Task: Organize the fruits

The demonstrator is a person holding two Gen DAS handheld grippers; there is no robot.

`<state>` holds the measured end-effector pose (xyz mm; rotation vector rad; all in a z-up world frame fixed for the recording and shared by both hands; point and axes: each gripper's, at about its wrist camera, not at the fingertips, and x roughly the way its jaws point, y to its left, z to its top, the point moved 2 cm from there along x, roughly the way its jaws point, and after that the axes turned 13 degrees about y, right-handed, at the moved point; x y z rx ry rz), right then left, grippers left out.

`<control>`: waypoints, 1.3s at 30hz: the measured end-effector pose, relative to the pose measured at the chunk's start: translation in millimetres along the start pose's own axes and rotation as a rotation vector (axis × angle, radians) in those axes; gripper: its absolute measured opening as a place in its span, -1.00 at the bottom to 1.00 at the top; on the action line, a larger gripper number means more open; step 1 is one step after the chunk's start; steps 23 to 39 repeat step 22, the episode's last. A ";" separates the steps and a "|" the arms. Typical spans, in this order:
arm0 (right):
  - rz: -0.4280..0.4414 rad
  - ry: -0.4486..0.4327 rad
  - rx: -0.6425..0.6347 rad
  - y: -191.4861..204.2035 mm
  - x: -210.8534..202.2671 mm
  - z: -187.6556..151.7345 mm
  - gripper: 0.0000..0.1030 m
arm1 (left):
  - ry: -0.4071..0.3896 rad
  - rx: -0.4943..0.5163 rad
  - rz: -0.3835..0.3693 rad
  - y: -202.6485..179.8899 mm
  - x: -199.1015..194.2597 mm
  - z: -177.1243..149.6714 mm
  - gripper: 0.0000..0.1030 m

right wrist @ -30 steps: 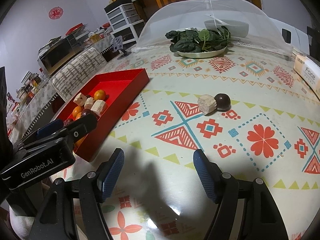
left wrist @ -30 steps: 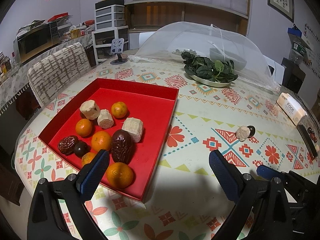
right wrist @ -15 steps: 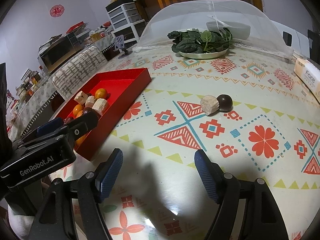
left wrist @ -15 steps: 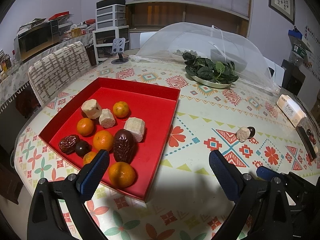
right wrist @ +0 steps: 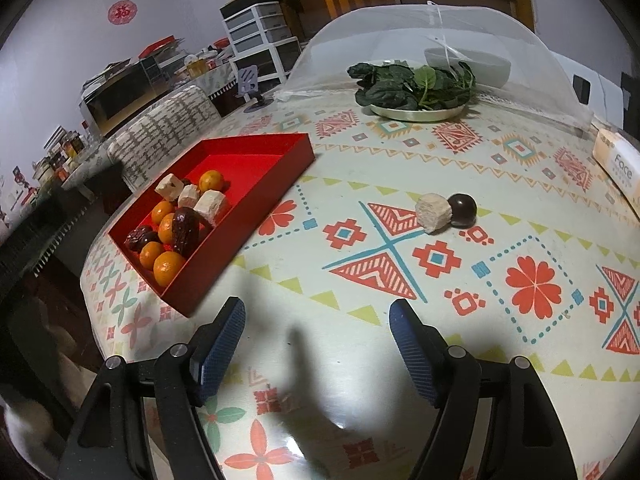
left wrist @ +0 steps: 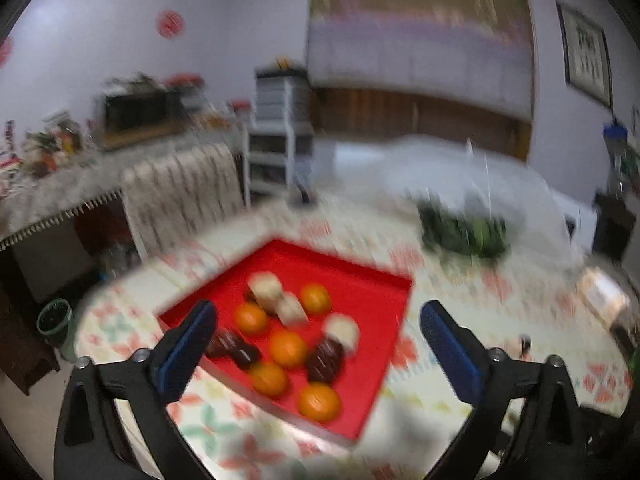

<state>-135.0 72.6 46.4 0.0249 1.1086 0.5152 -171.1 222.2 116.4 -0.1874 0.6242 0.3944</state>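
Note:
A red tray [right wrist: 256, 160] on the patterned table holds several oranges [right wrist: 168, 267], beige cubes [right wrist: 211, 205] and dark dates [right wrist: 185, 230]. It also shows, blurred, in the left wrist view [left wrist: 372, 292]. A beige cube [right wrist: 433, 213] and a dark round fruit [right wrist: 462, 210] lie touching on the table, outside the tray. My right gripper [right wrist: 318, 336] is open and empty, low over the table's near edge. My left gripper [left wrist: 316, 334] is open and empty, raised above the near side of the tray.
A metal plate of green leaves [right wrist: 416, 90] sits at the far side under a mesh food cover [right wrist: 440, 28]. A tissue box [right wrist: 618, 160] lies at the right edge. A patterned chair [right wrist: 168, 128] stands left of the table.
My left gripper has pulled up and back sharply, so its view is blurred and the tray sits farther off. It has left the right wrist view. The right gripper has barely moved.

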 end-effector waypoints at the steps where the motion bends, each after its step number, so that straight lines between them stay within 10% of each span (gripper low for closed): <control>1: -0.002 0.000 -0.005 1.8 0.2 0.4 0.54 | -0.046 -0.020 0.002 5.2 -9.8 2.6 1.00; 6: -0.003 0.006 -0.040 14.5 2.3 0.9 0.54 | -0.154 -0.094 0.015 26.7 -32.4 7.0 1.00; 13: -0.002 0.008 -0.129 47.0 3.6 2.8 0.54 | -0.002 -0.196 -0.083 58.7 -6.1 7.0 1.00; 39: 0.016 0.029 -0.195 73.6 14.3 -2.3 0.54 | 0.043 -0.157 0.006 59.3 3.8 -1.3 1.00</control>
